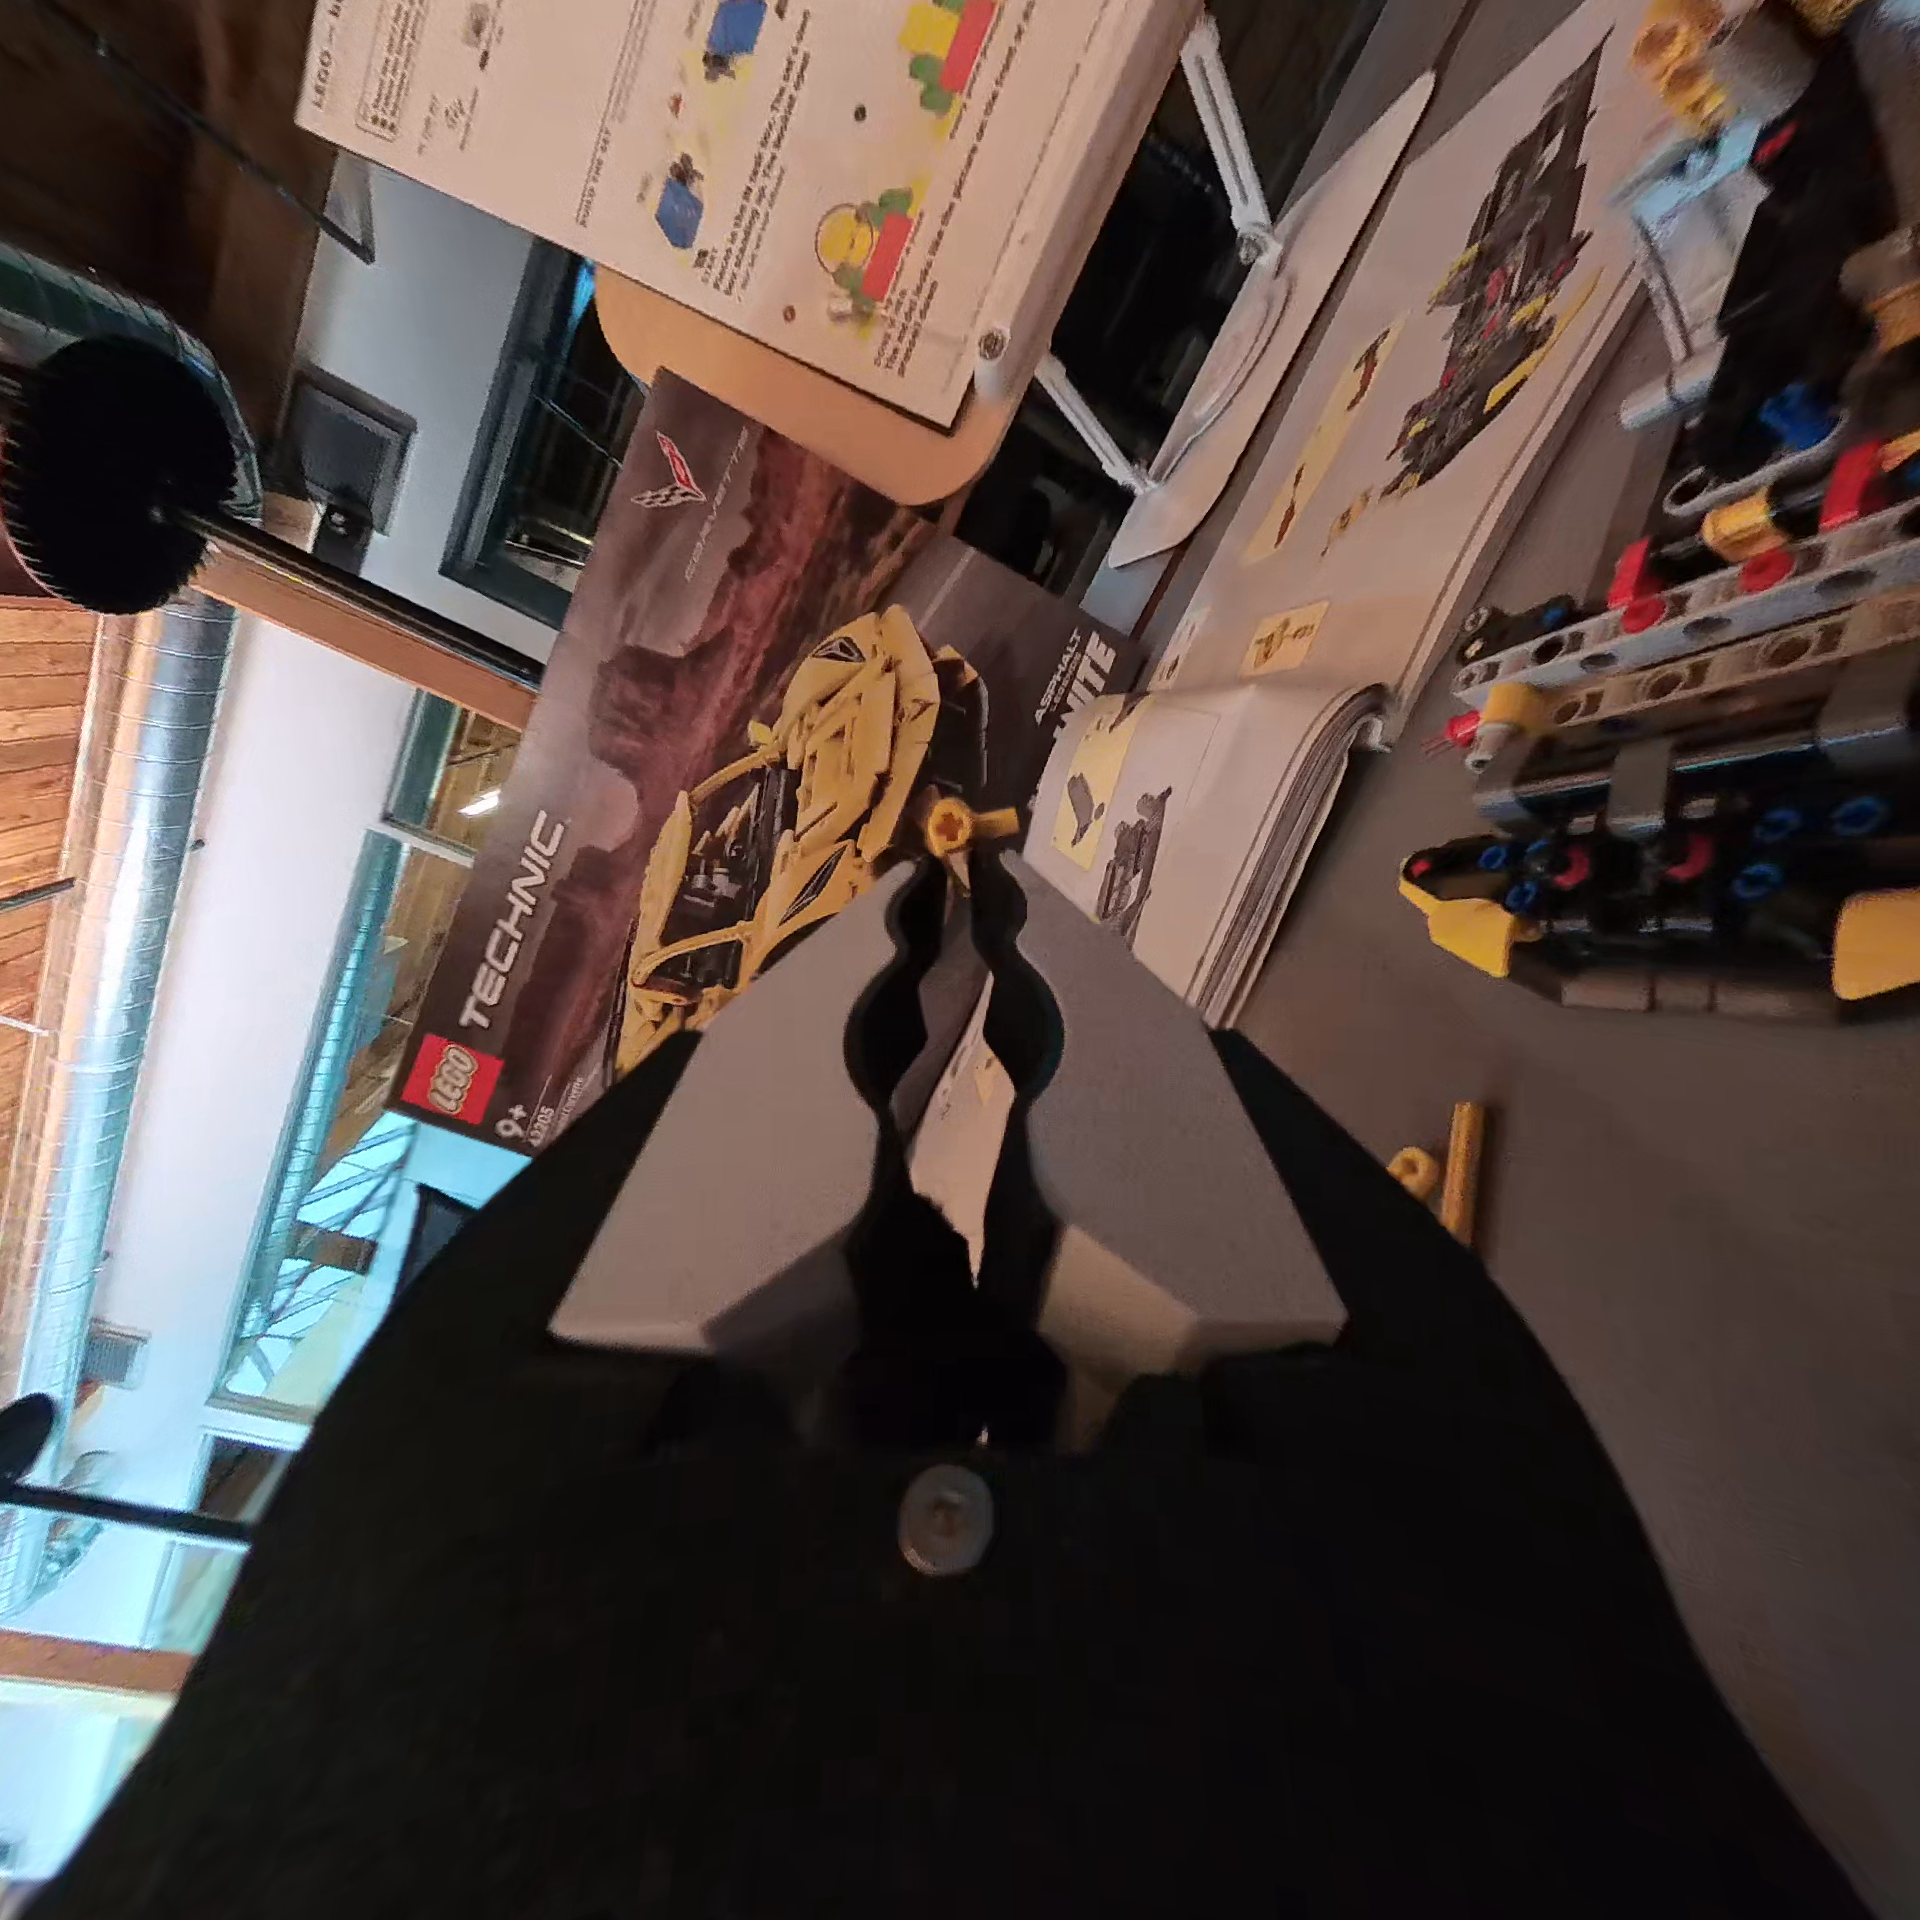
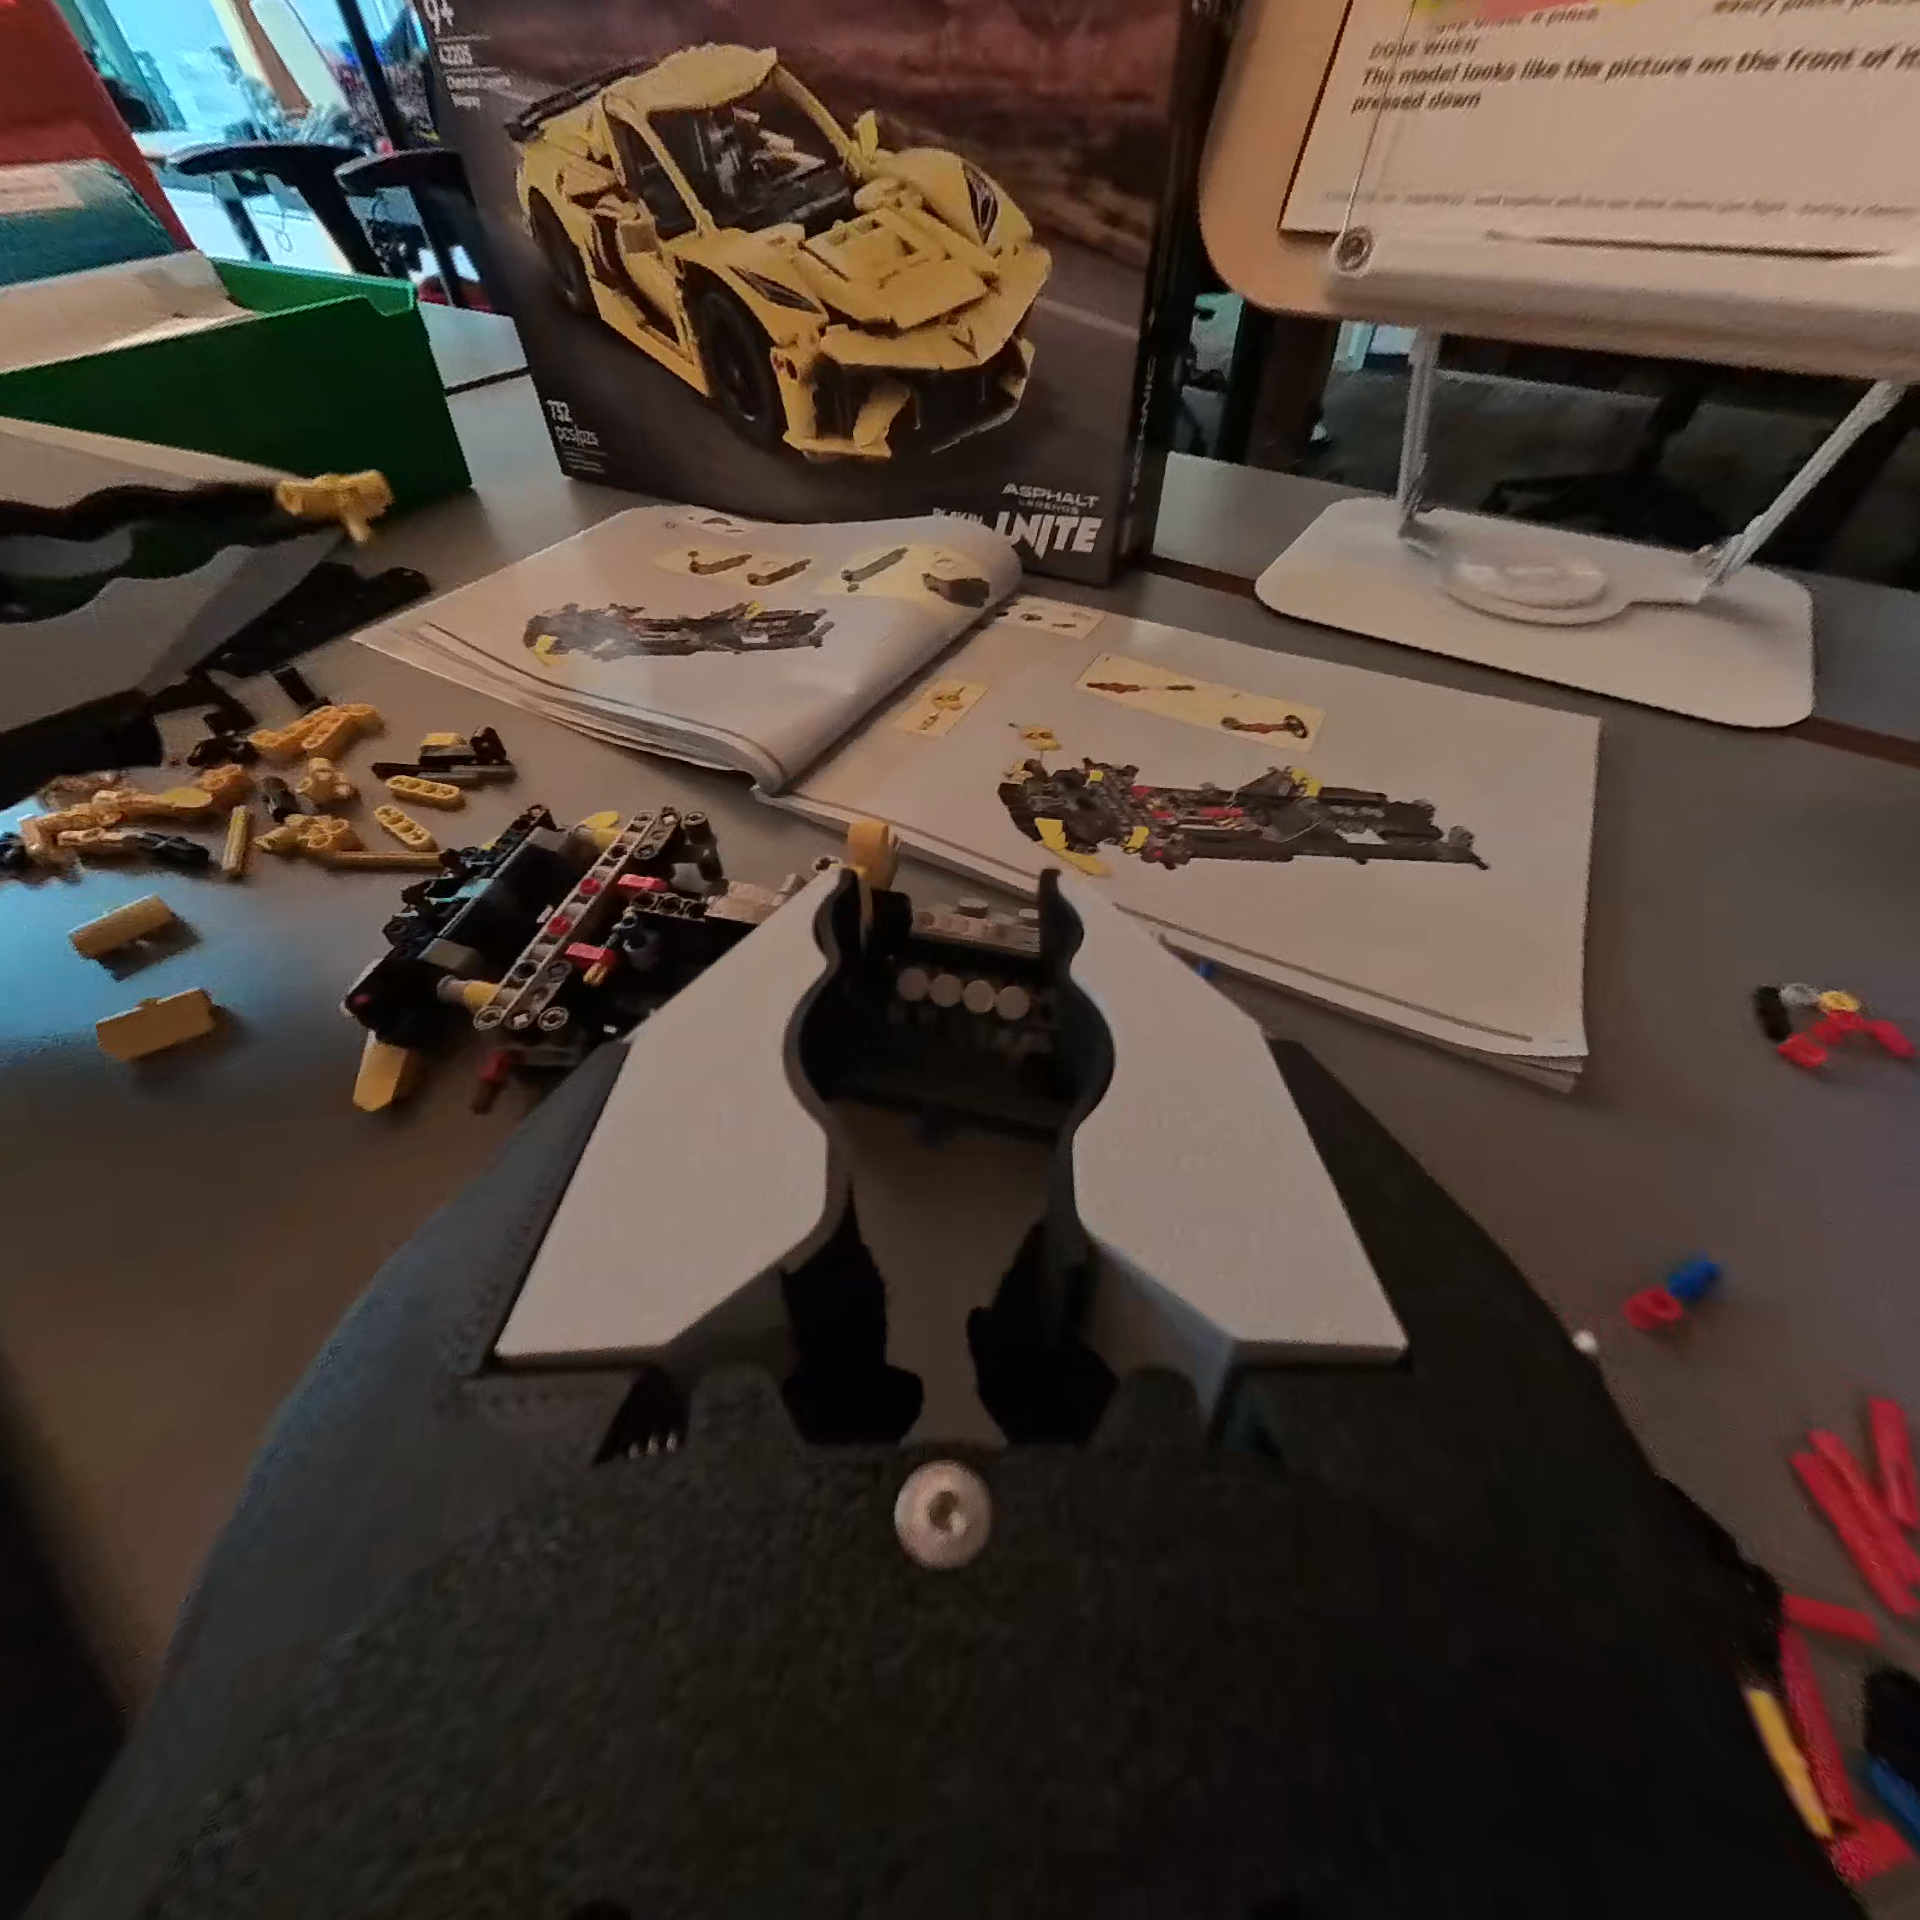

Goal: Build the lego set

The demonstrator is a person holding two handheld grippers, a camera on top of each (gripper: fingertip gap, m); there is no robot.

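My left gripper is shut on a small yellow connector piece and holds it in the air in front of the set's box. It also shows at the left of the right wrist view, with the yellow piece at its tips. The half-built black and grey car chassis lies on the table. My right gripper has its fingers on either side of the chassis's near end, which fills the gap between them. The chassis also shows in the left wrist view.
The open instruction booklet lies behind the chassis, with the set's box upright behind it. Loose yellow and black pieces lie at the left, red pieces at the right. A green box and a white sheet stand flank the back. Tip to tip, the grippers are about 20 cm apart.
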